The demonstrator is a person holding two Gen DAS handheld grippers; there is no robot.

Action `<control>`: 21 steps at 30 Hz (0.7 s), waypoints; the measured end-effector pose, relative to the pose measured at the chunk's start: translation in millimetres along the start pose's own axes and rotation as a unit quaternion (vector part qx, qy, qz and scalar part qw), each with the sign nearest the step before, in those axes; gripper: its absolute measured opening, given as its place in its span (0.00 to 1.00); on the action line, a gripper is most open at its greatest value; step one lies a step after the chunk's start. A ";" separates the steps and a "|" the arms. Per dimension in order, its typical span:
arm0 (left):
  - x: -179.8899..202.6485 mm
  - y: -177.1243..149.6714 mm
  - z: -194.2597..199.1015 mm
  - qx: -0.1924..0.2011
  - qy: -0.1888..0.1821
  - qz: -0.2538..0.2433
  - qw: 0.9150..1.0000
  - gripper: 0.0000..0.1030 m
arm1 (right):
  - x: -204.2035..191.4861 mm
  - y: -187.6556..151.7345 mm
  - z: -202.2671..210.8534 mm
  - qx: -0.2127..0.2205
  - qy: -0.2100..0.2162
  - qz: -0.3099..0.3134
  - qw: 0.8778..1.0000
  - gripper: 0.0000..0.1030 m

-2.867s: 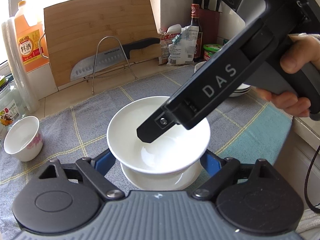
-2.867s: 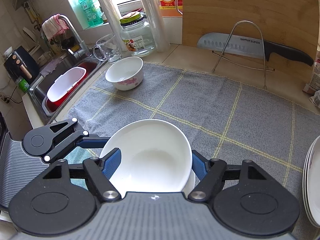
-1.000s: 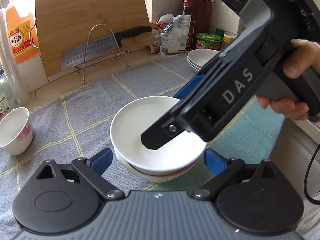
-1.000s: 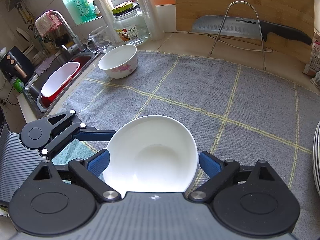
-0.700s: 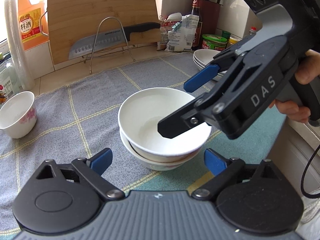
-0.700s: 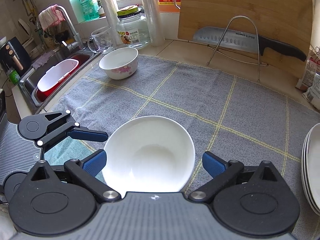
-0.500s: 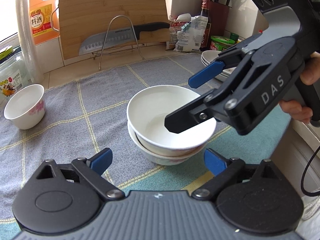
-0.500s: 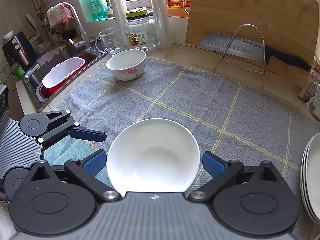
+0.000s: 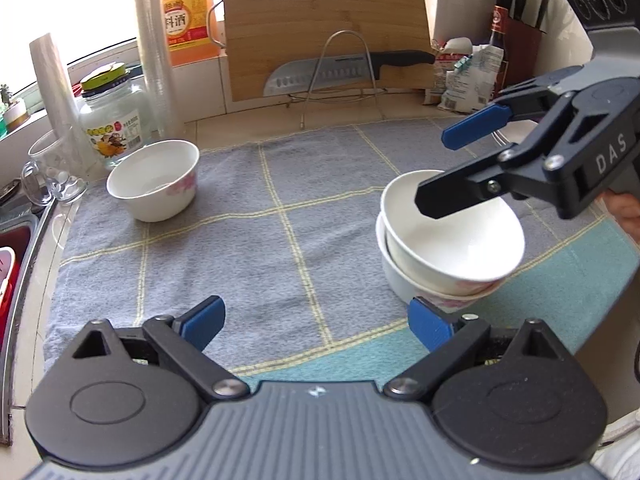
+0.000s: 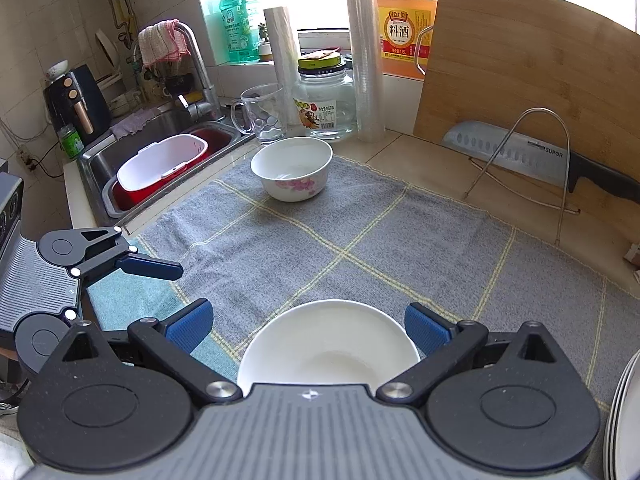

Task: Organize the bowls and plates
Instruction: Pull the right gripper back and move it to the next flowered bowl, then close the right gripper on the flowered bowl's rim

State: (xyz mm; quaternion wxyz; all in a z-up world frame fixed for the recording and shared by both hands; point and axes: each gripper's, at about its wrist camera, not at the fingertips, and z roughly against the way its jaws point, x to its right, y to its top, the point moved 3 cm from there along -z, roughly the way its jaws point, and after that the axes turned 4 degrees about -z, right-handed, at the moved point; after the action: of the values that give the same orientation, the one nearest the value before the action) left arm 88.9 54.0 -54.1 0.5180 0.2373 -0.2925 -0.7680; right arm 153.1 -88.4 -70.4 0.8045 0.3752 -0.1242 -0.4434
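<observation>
Two white bowls [image 9: 448,244] sit nested on the grey checked towel [image 9: 280,216], right of centre in the left wrist view; the top one also shows low in the right wrist view [image 10: 328,348]. My right gripper [image 10: 308,326] is open and hovers just above this stack; it also shows in the left wrist view [image 9: 440,168]. My left gripper [image 9: 316,320] is open and empty, left of the stack; it also shows in the right wrist view [image 10: 160,268]. A third bowl with pink flowers [image 9: 154,180] stands at the towel's far left corner, also in the right wrist view [image 10: 292,168].
A stack of white plates [image 10: 624,416] sits at the right. A cutting board [image 9: 324,24], a knife on a wire rack [image 9: 344,68], a glass jar [image 9: 112,120], a glass mug [image 10: 260,116] and bottles line the back. The sink [image 10: 160,152] lies left.
My right gripper has opened and let go of the top bowl, leaving it nested on the lower one, then lifted. My left gripper has pulled back and swung left.
</observation>
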 end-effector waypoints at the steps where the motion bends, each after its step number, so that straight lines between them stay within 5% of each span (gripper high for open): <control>1: -7.1 0.2 -2.2 0.001 0.001 0.005 1.000 0.95 | -2.1 1.9 -0.7 0.002 -0.001 0.001 1.000 1.00; 21: -133.9 7.5 -68.0 0.046 0.029 -0.033 0.998 0.95 | -35.5 76.4 -80.5 -0.030 -0.087 -0.044 0.995 1.00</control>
State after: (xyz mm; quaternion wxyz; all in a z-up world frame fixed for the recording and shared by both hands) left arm 186.2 163.1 -89.4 0.4891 0.2925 -0.3047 -0.7632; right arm 222.9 4.8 -66.5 0.7811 0.3163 -0.1633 -0.5130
